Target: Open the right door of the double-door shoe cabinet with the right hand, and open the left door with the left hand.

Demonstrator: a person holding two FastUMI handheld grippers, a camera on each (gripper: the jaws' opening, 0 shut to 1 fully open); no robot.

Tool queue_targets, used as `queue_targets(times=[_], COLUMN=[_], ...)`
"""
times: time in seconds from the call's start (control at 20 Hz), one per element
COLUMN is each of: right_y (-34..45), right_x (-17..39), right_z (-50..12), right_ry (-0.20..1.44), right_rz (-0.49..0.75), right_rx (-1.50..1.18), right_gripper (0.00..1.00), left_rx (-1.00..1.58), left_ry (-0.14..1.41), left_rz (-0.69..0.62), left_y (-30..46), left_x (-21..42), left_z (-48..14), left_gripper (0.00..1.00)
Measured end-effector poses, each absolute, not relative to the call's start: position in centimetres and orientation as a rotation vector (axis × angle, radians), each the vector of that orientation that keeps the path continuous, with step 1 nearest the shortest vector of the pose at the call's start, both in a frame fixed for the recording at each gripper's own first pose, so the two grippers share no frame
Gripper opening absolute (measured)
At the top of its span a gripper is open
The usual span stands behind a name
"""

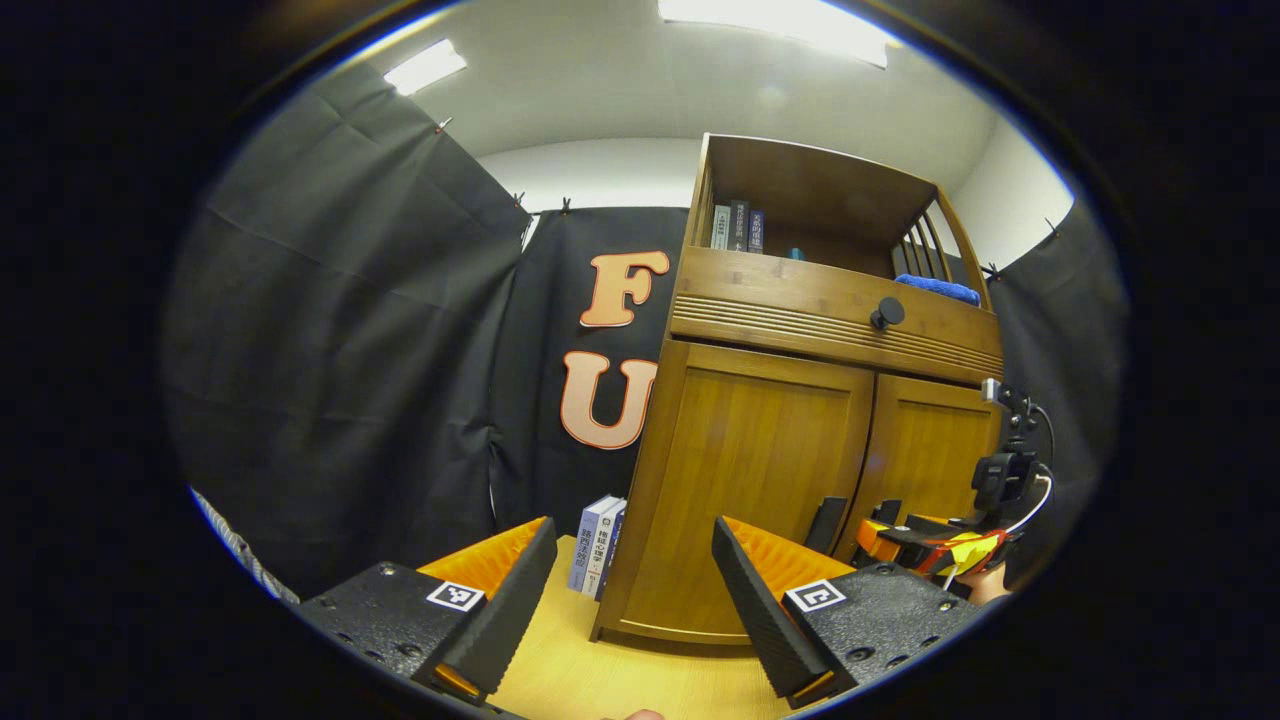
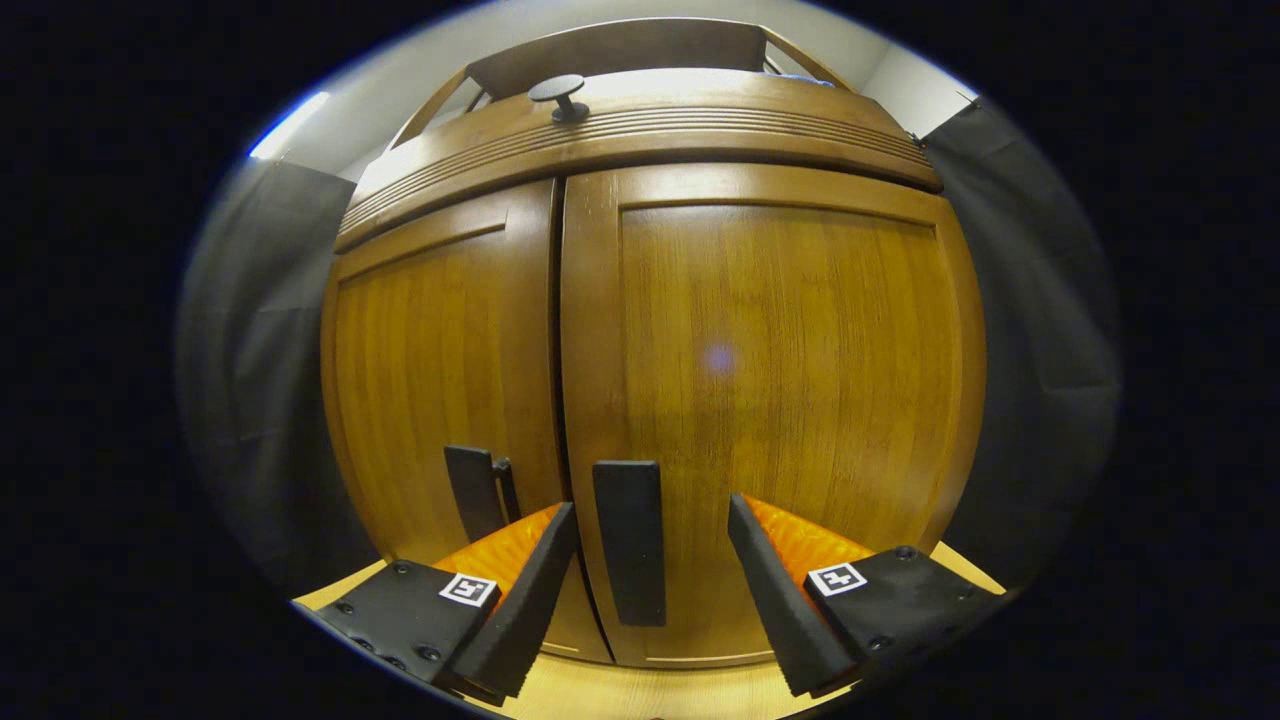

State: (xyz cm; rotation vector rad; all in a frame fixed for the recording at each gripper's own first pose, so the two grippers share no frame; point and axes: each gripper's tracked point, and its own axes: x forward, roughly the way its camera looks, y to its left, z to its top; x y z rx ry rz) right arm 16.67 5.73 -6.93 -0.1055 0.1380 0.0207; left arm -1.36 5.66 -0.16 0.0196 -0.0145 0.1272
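Right now my right gripper [image 2: 640,560] is spread wide just before the cabinet [image 2: 650,120], its fingers straddling the right door's handle [image 2: 629,540] without clearly touching it. Both doors look closed: the right door [image 2: 780,400] and left door [image 2: 440,370] meet at the centre seam, and the left handle [image 2: 470,490] stands just beside it. My left gripper [image 1: 635,590] is also spread, holding nothing, back from the cabinet's left corner over the tabletop [image 1: 620,680]. Some books [image 1: 598,545] stand beside the cabinet.
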Motion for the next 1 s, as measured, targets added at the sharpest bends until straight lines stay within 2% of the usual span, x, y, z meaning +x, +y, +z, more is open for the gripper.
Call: queue_targets(times=[0.05,0.15,0.2,0.25,0.3,0.35,0.7,0.75,1.0], right_y=[5.7,4.9,4.6,4.4,4.3,4.3,4.6,5.0,6.4], right_x=[16.8,17.4,17.7,18.1,18.0,18.2,18.1,18.2,18.2], right_z=[-7.5,-8.1,-8.3,-8.5,-8.4,-8.5,-8.9,-9.0,-9.4], right_ry=[0.140,0.145,0.148,0.152,0.139,0.132,0.133,0.137,0.164], right_rz=[0.010,-0.009,-0.017,-0.028,-0.029,-0.030,-0.017,-0.009,0.030], right_rx=[-0.108,-0.101,-0.094,-0.087,-0.078,-0.079,-0.047,-0.030,-0.003], right_gripper=[0.89,0.89,0.98,0.89,0.97,0.90,0.88,0.84,0.46], left_rx=[0.021,0.031,0.038,0.044,0.050,0.057,0.069,0.071,0.076], left_ry=[-0.016,-0.020,-0.017,-0.017,-0.020,-0.024,-0.024,-0.028,-0.035], left_rz=[0.128,0.130,0.133,0.133,0.131,0.133,0.121,0.120,0.117], left_y=[5.8,6.0,6.2,6.3,6.4,6.6,6.3,6.3,6.3], left_x=[-1.3,-1.1,-1.1,-1.0,-1.1,-1.2,-1.4,-1.5,-2.0], left_z=[-0.1,0.0,0.1,0.1,0.2,0.4,0.7,0.9,0.9], left_gripper=[0.92,0.92,0.92,0.92,0.92,0.92,0.92,0.92,0.92])
